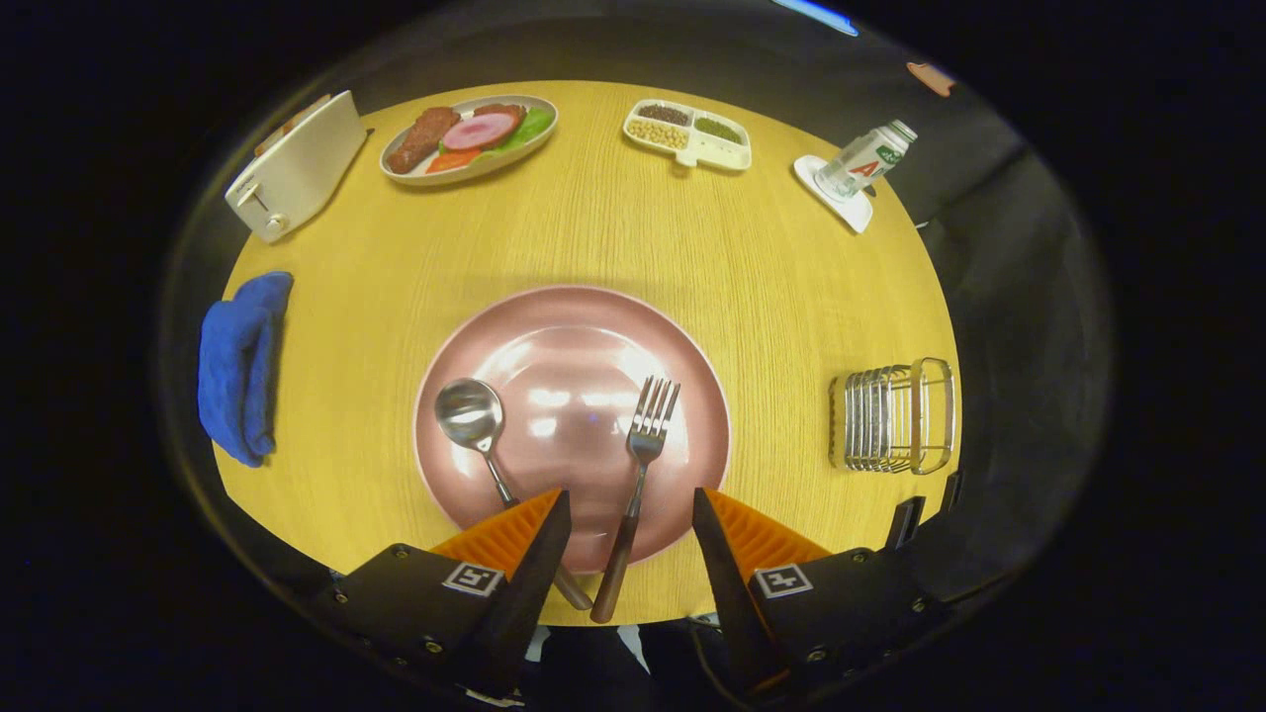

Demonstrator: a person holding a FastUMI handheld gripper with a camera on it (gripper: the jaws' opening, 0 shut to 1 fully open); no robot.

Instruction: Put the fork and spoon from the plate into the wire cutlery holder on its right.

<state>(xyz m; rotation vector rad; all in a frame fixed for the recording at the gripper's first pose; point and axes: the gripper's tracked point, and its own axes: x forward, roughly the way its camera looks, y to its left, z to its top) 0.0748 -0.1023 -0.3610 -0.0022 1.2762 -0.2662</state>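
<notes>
The gripper hangs above the near rim of a pink plate on a round wooden table, jaws spread wide and holding nothing — the fork lies between the orange fingers, its handle pointing back toward them. The spoon rests on the plate's left side. The wire cutlery holder stands to the plate's right, well apart.

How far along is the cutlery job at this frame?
Nothing done yet: the spoon and fork both lie on the pink plate, and the wire cutlery holder looks empty. The tongs are open, holding nothing, with the fork's handle between them. Both pieces remain.
</notes>
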